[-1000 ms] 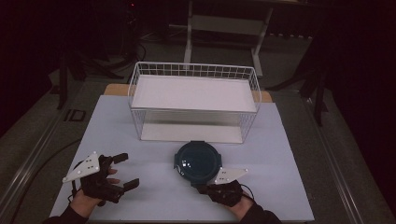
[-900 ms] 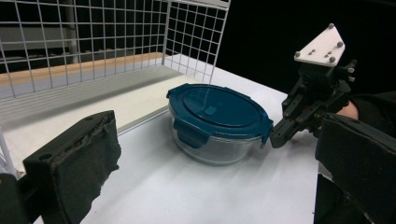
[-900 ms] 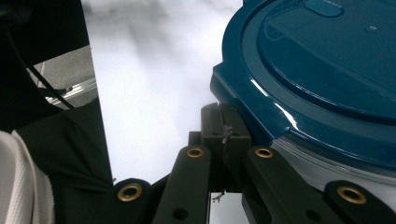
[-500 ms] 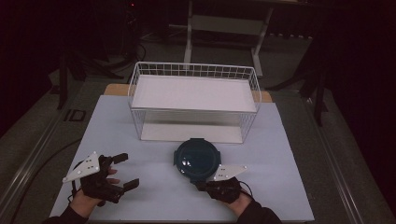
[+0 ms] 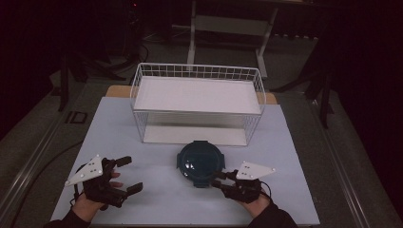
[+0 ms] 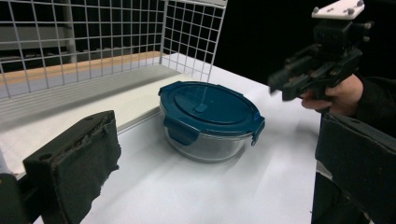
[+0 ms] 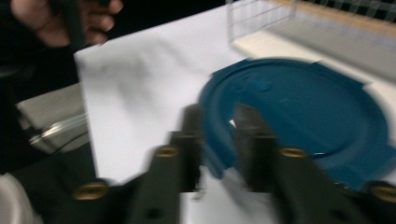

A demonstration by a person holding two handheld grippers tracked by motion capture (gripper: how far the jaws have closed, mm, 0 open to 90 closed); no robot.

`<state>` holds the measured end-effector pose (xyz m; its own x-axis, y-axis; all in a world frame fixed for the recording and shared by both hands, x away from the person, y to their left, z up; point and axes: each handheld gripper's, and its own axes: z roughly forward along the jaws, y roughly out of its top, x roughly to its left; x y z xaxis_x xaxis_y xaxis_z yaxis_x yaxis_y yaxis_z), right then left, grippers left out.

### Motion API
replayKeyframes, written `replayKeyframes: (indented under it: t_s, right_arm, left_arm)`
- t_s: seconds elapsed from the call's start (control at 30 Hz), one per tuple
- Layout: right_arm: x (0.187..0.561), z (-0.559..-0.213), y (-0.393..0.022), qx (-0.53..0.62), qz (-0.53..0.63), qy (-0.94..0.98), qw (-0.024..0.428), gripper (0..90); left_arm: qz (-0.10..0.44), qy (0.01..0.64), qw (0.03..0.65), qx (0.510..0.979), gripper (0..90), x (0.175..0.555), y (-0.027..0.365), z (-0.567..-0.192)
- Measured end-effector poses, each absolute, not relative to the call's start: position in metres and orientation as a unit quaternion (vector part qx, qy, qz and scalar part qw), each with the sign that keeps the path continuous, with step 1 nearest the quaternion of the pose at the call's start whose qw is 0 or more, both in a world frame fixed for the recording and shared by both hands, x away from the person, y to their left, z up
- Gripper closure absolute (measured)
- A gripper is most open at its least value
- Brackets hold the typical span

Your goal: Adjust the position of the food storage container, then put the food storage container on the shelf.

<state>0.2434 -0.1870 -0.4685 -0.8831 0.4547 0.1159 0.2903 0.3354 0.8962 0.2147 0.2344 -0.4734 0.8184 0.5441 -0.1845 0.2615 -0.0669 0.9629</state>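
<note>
A round clear glass container with a dark blue clip-on lid point(image 5: 199, 163) sits on the white table point(image 5: 157, 199), just in front of a white wire basket point(image 5: 198, 102). The basket stands at the far middle of the table with a white board laid across its top.

The right claw point(image 5: 219, 179) is just beside the container's near right edge, at one of the lid's clip tabs. In the right gripper view, which is blurred, its two black jaws stand part-way apart and straddle a blue tab on the lid's rim point(image 7: 219, 154); they have just been opening, and the pads do not appear to press on the tab. In the left gripper view this claw point(image 6: 280, 84) hangs in the air to the right of the container point(image 6: 210, 119), held by a hand in a dark sleeve, with a grey three-cornered plate on top.

The left claw point(image 5: 129, 174) is well to the left of the container, near the table's front edge. Its jaws are spread wide with nothing between them. In the left gripper view the two padded black jaws frame the container from either side, well apart from it.
</note>
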Motion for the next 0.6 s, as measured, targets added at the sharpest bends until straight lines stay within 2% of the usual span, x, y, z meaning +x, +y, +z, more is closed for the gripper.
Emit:
replayKeyframes:
  t_s: [0.07,0.1,0.13,0.17,0.2,0.23,0.27,0.4,0.47,0.57,0.6]
  right_arm:
    - [0.244,-0.466,-0.193,0.233,0.538,0.806,0.083,52.0]
    - [0.244,-0.466,-0.193,0.233,0.538,0.806,0.083,52.0]
    - [0.244,-0.463,-0.197,0.232,0.545,0.800,0.093,37.1]
    - [0.244,-0.463,-0.197,0.232,0.545,0.800,0.093,37.1]
    - [0.245,-0.461,-0.203,0.239,0.559,0.789,0.089,23.1]
    - [0.245,-0.461,-0.203,0.239,0.559,0.789,0.089,23.1]
    - [0.246,-0.461,-0.205,0.232,0.557,0.792,0.097,12.5]
    - [0.246,-0.458,-0.212,0.239,0.561,0.784,0.118,11.3]
    - [0.247,-0.455,-0.214,0.241,0.551,0.786,0.144,14.4]
    - [0.252,-0.452,-0.218,0.235,0.557,0.784,0.141,15.4]
    - [0.254,-0.449,-0.221,0.245,0.554,0.781,0.153,19.8]
  left_arm:
    - [0.112,0.279,0.625,0.720,0.2,0.215,0.232,-0.472]
    - [0.112,0.279,0.625,0.720,0.2,0.215,0.232,-0.472]
    - [0.109,0.274,0.624,0.723,0.2,0.215,0.229,-0.469]
    - [0.109,0.274,0.624,0.723,0.2,0.215,0.229,-0.469]
    - [0.107,0.268,0.622,0.727,0.2,0.215,0.225,-0.466]
    - [0.107,0.268,0.622,0.727,0.2,0.215,0.225,-0.466]
    - [0.103,0.263,0.621,0.731,0.2,0.216,0.221,-0.462]
    - [0.100,0.259,0.619,0.735,0.2,0.220,0.213,-0.453]
    - [0.104,0.257,0.611,0.741,0.2,0.222,0.209,-0.449]
    - [0.106,0.254,0.608,0.745,0.2,0.226,0.204,-0.444]
    - [0.106,0.250,0.608,0.746,0.2,0.230,0.199,-0.440]
